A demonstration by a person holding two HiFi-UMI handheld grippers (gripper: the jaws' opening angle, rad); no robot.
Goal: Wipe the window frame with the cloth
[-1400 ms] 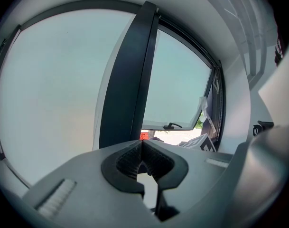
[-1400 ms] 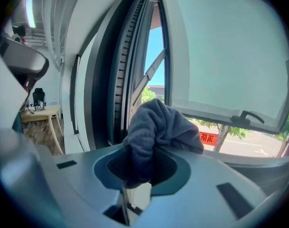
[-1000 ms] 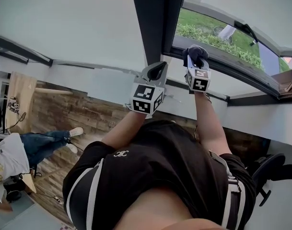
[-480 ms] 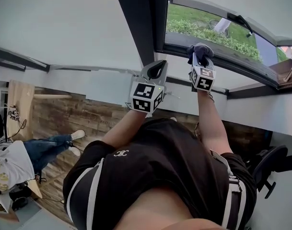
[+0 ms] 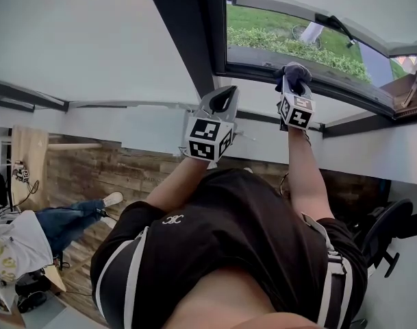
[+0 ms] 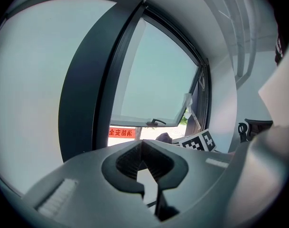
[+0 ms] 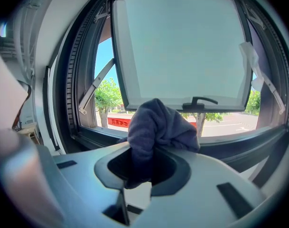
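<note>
The dark window frame (image 5: 253,58) runs across the top of the head view, its thick upright (image 5: 184,33) to the left. My right gripper (image 5: 294,82) is raised to the frame's lower rail and is shut on a dark grey cloth (image 5: 294,71), which rests against the rail. In the right gripper view the cloth (image 7: 158,122) bunches out of the right gripper (image 7: 143,150), with the lower rail (image 7: 244,144) just behind it. My left gripper (image 5: 220,103) hangs lower, in front of the white sill, shut and empty. In its own view the left gripper (image 6: 143,144) points toward the dark upright (image 6: 85,89).
The window sash (image 7: 182,46) is swung outward, its handle (image 7: 199,101) at the bottom edge. A white wall (image 5: 92,40) lies left of the frame. A person in jeans (image 5: 64,214) sits at lower left on the wooden floor side. An office chair (image 5: 389,235) is at right.
My right gripper has slid the cloth to the right along the lower rail, farther from the upright. The left gripper has stayed in place.
</note>
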